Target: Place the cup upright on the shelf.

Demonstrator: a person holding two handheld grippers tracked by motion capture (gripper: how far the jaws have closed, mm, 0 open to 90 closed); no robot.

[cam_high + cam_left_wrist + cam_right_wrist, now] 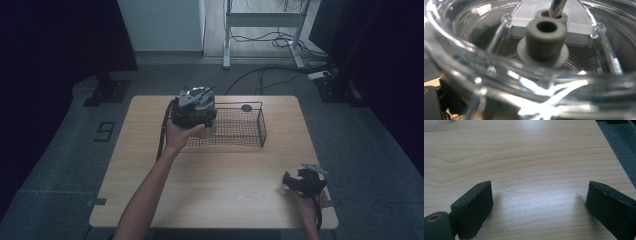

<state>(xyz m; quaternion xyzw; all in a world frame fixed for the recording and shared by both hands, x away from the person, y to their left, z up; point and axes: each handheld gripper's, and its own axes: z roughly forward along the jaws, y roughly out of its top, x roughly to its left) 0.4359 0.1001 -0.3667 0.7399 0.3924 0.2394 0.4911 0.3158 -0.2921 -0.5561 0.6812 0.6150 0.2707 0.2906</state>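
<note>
The left tongs [196, 111] carry a clear plastic lid-like part [499, 75] with a grey hub [544, 43] above the left end of the wire basket [262, 127] on the counter [225, 180]; setting it down appears yet to come. The part sits right against these tongs' camera, apparently clamped between them. The right tongs [537, 207] rest wide and empty at the counter's near right corner.

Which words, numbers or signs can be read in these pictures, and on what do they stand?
"9": a dark figure on the grey floor left of the table, in the high view; it could also be a 6 seen from the other side.
No readable text on the wire basket or elsewhere.
</note>
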